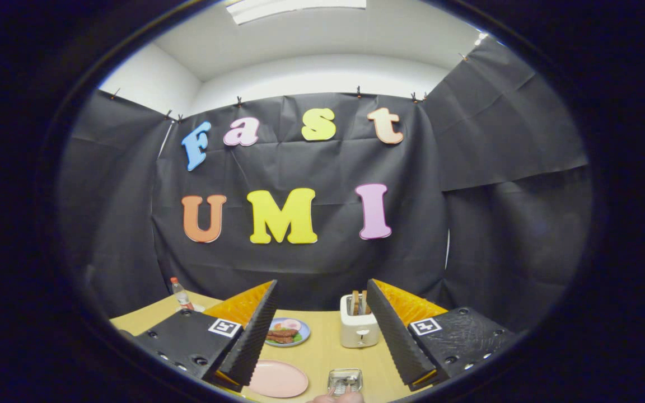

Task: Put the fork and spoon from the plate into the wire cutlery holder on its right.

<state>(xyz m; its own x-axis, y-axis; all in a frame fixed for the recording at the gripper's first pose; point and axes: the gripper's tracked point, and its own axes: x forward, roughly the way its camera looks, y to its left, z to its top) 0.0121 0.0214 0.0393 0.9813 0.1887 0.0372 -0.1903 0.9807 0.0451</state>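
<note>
Gripper work, start of task by the look of it. Your hand-held gripper (319,336) hung high over the wooden surface (322,347), fingers spread wide, grasping nothing. Pink plate (277,379) lay ahead and below, nearer the left finger (249,336); it looked bare. Wire cutlery holder (345,380) sat just right of the plate, between the fingers, with metal pieces inside; I could not tell fork from spoon, nor their long axis. A hand (336,397) showed at the holder's near edge. Counted: two plates, the far plate (287,331) carrying food, one toaster (359,322), one bottle (180,295).
</note>
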